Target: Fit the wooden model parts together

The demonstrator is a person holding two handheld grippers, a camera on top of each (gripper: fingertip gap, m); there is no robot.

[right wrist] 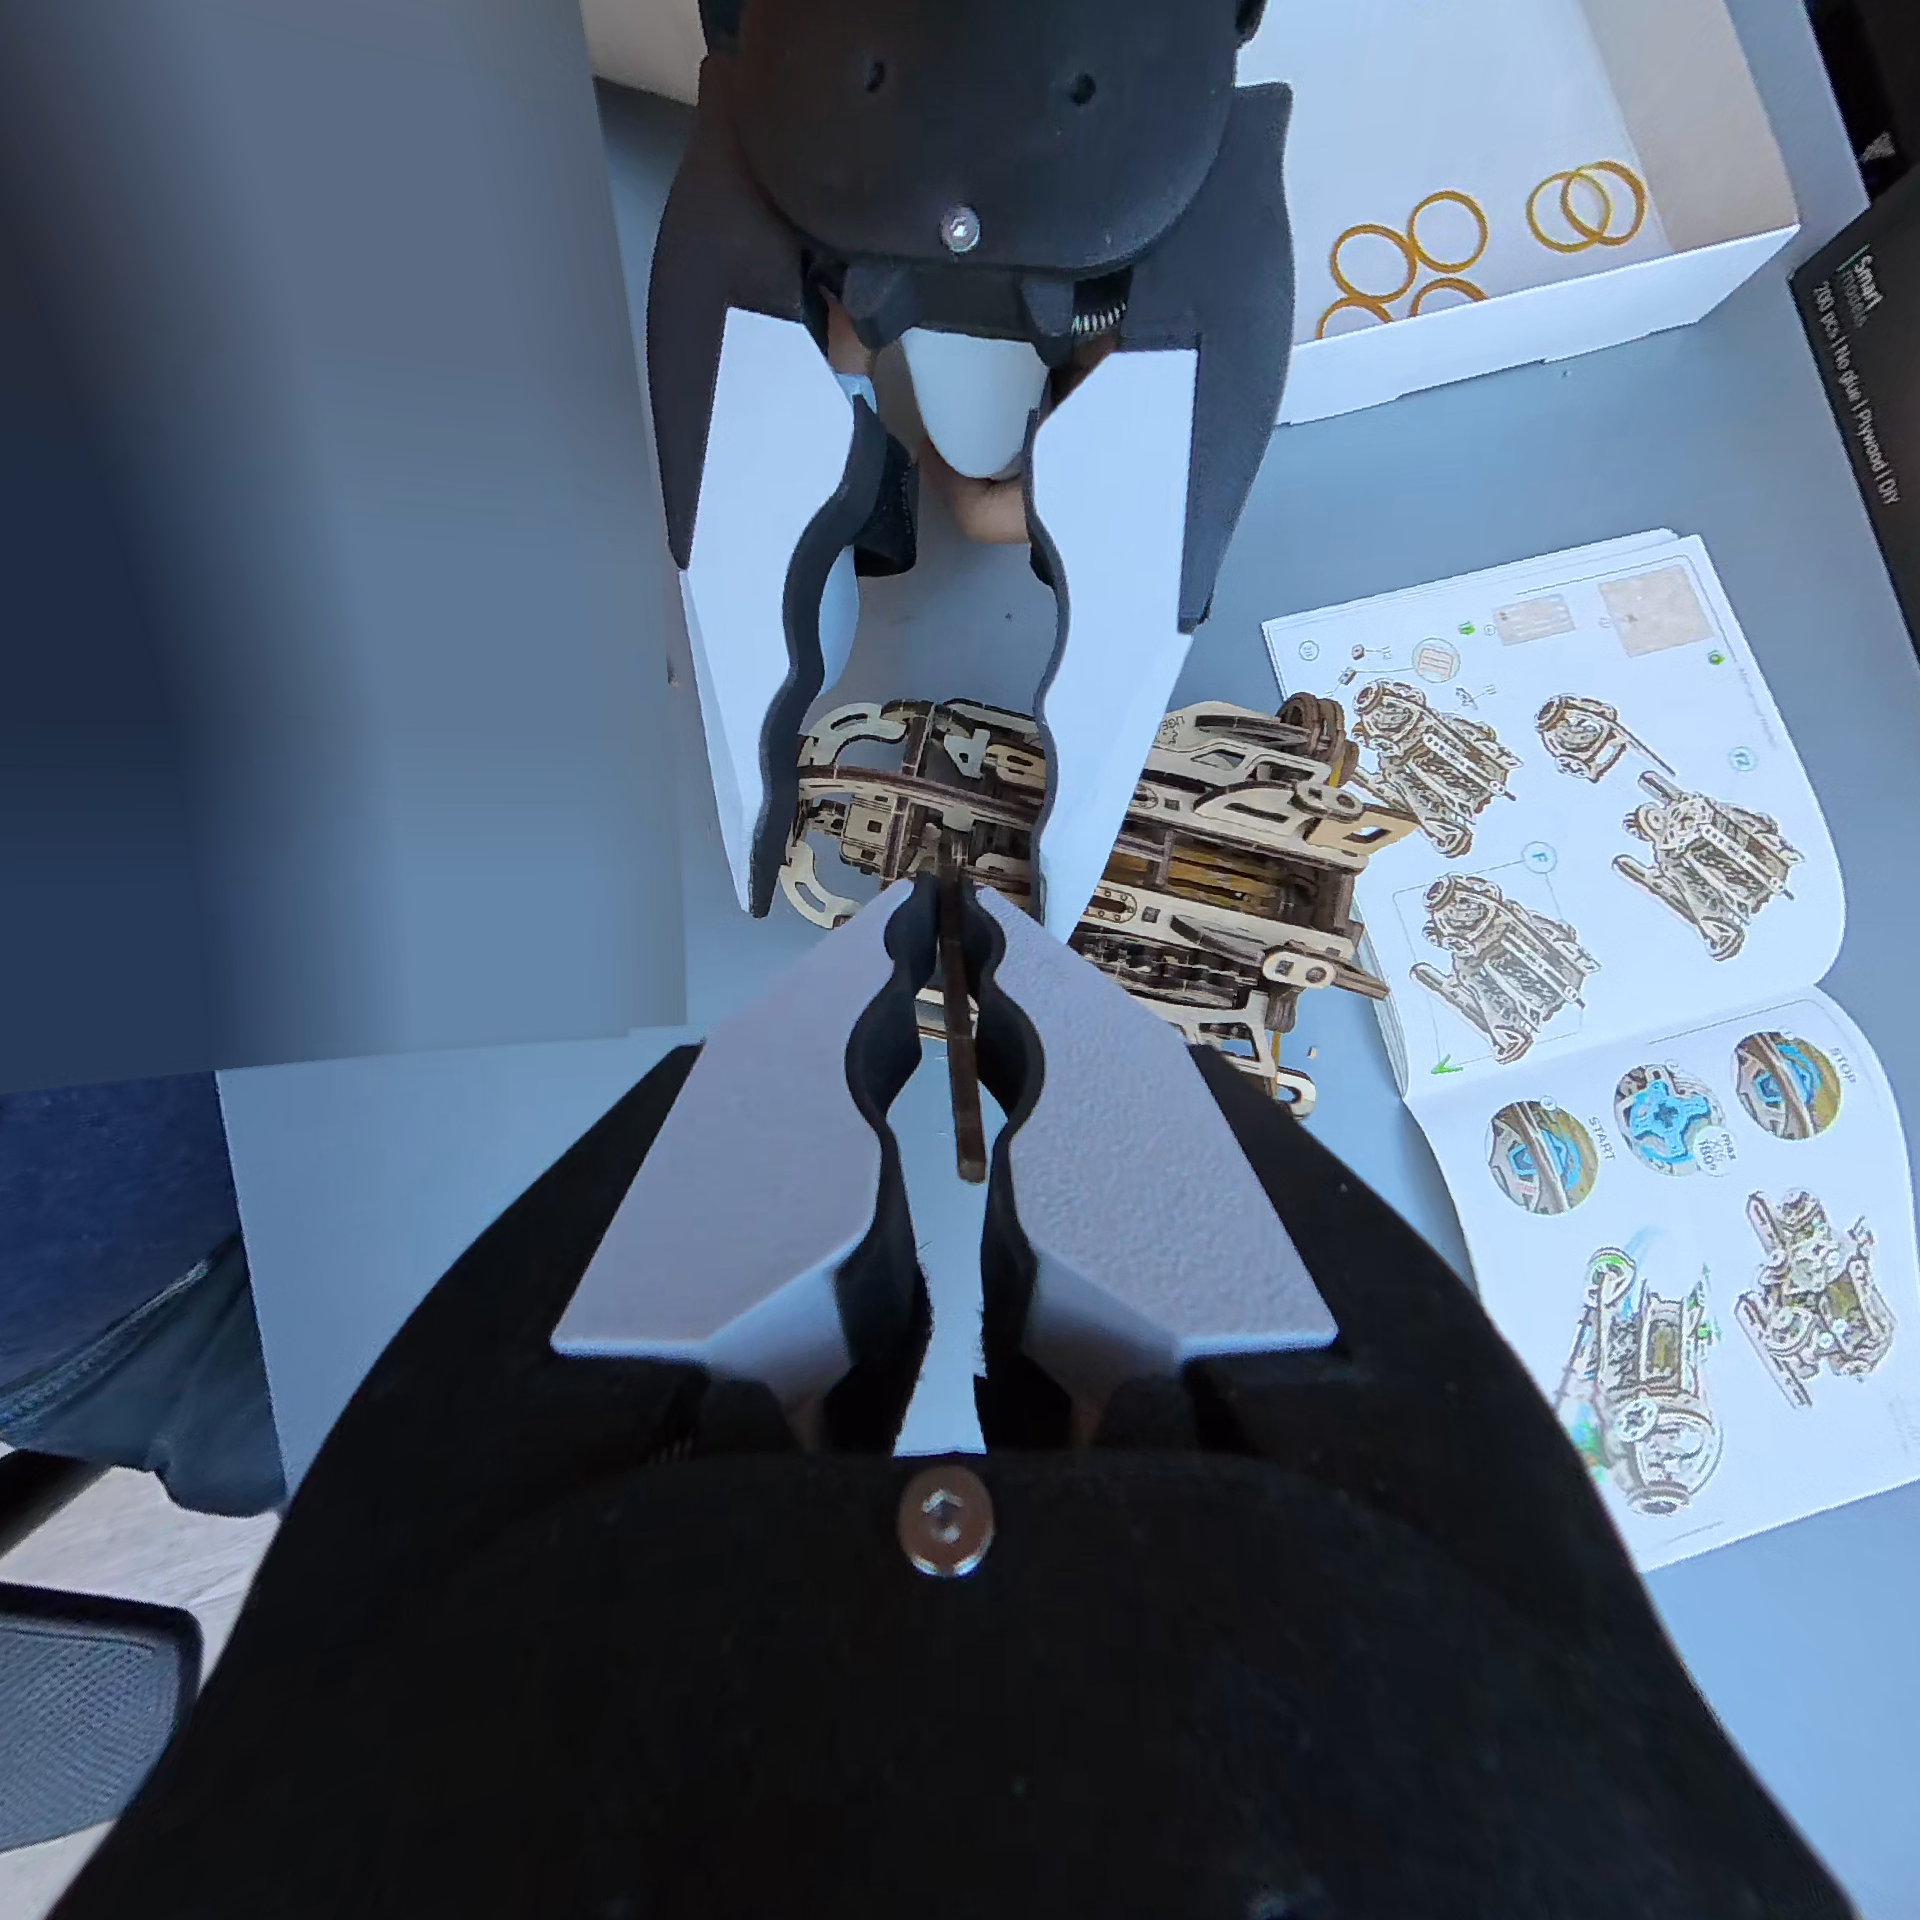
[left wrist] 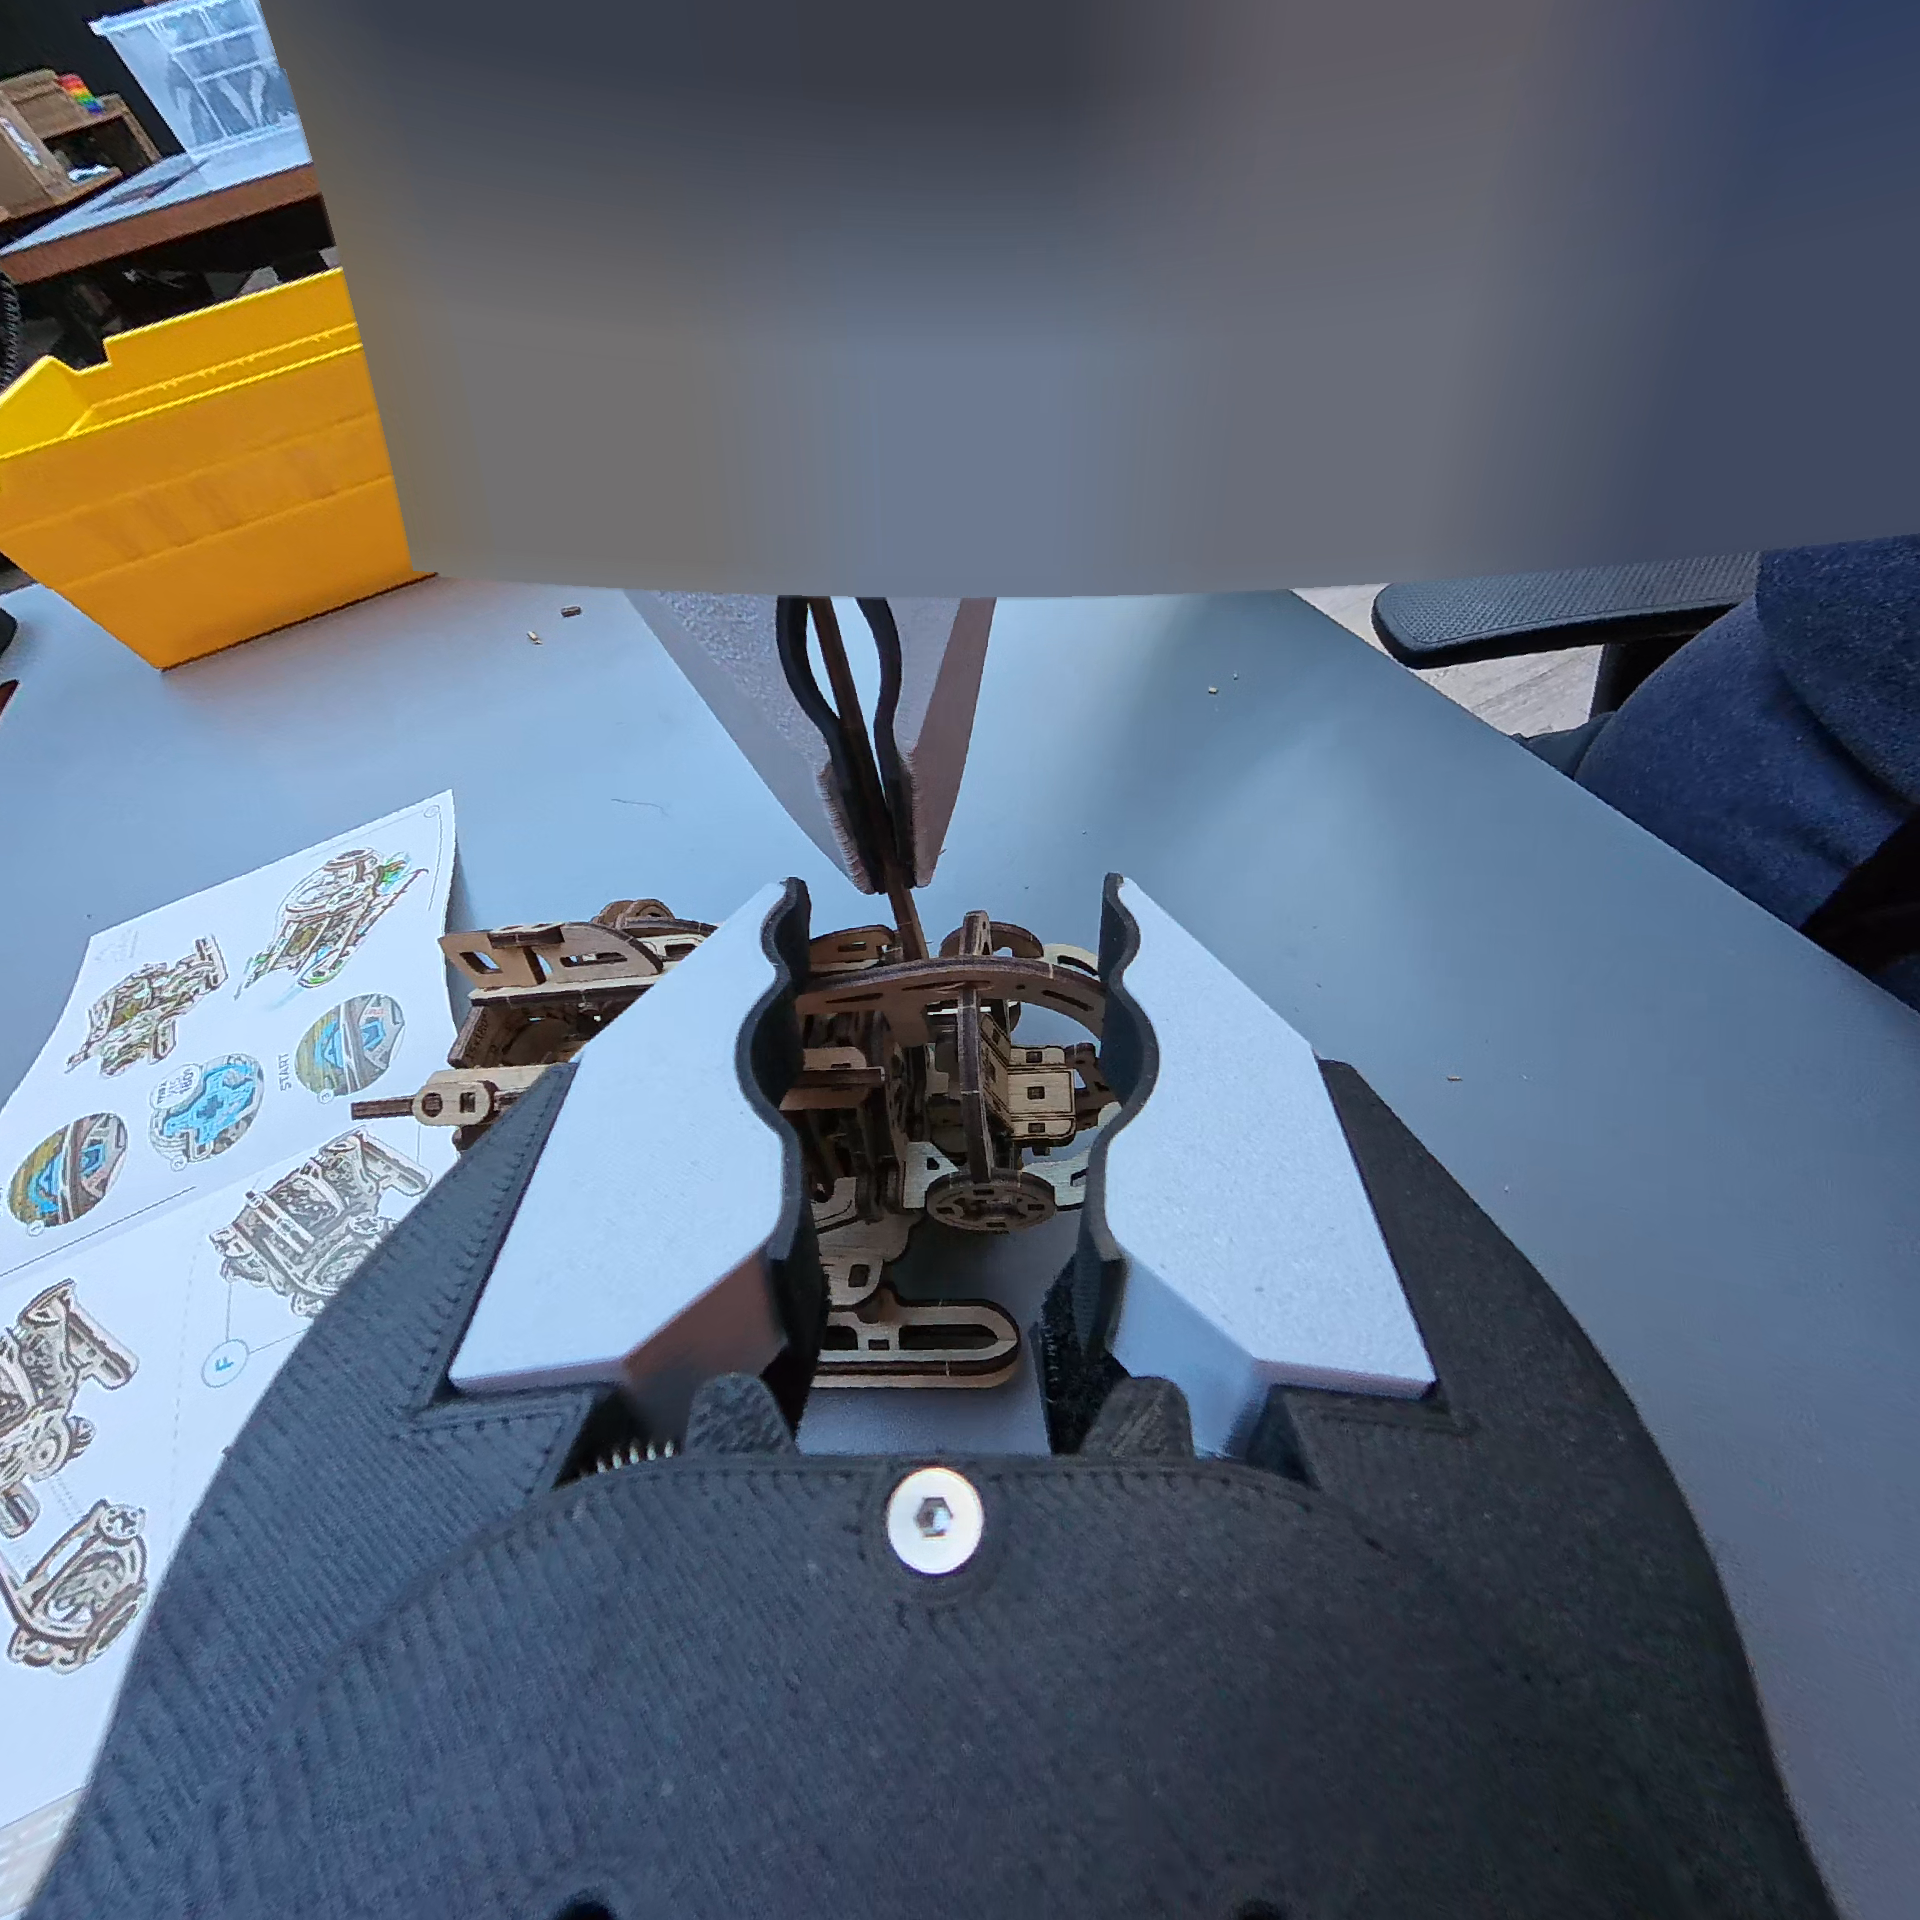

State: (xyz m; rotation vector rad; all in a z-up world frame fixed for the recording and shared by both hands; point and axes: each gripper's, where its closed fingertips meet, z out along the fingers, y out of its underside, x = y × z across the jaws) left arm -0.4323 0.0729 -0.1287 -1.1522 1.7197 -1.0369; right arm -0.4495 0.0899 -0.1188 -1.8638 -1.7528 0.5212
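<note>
A wooden model (left wrist: 935,1091) of laser-cut plywood stands on the grey table (left wrist: 1351,935). My left gripper (left wrist: 951,925) has its jaws closed around the model's front ring section, one on each side. In the right wrist view its fingers (right wrist: 800,665) reach in from the top over the model (right wrist: 1195,873). My right gripper (right wrist: 943,899) is shut on a thin dark wooden stick (right wrist: 961,1049). The stick's far end meets the curved band on top of the model. In the left wrist view the right gripper (left wrist: 883,862) comes down from above with the stick (left wrist: 912,925).
An open instruction booklet (left wrist: 208,1039) lies left of the model, also seen in the right wrist view (right wrist: 1610,935). A yellow bin (left wrist: 208,468) stands far left. A white box (right wrist: 1558,312) holds orange rubber bands (right wrist: 1444,234); a black box (right wrist: 1860,364) lies beside it. A chair armrest (left wrist: 1558,613) is past the table edge. Less than 4 cm separates the two grippers' tips.
</note>
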